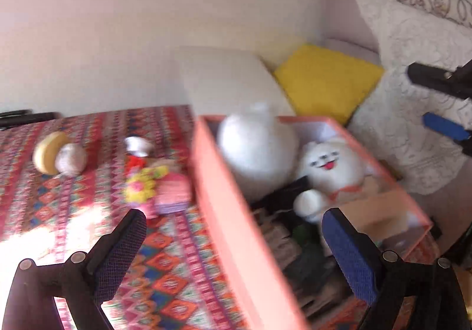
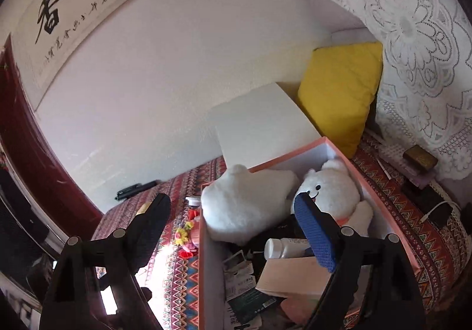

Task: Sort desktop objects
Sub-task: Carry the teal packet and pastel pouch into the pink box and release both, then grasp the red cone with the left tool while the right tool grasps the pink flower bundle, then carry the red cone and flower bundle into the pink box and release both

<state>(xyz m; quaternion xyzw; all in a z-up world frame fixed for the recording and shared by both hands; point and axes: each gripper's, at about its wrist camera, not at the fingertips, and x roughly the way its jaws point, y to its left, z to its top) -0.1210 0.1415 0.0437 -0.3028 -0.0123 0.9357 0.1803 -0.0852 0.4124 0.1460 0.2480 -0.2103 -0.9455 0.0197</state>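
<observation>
On the bench, your pink box [image 2: 306, 153] already held two white plush toys [image 2: 330, 188], a bottle, cards; small toys [image 1: 147, 182] and a yellow roll [image 1: 48, 153] lay outside. Both grippers' fingers [image 1: 124, 244] were wide apart, empty.

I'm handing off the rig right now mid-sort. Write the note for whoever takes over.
Left hand-held gripper: open, empty, over the box's left wall.
Right hand-held gripper: open, empty, over the box.
Done: the salmon-pink cardboard box holds two white plush toys, a white tube, cards and packets.
Left: on the red patterned tablecloth, left of the box, a yellow ring with a pale ball, and a colourful pile of small trinkets. Left view is blurred.
</observation>
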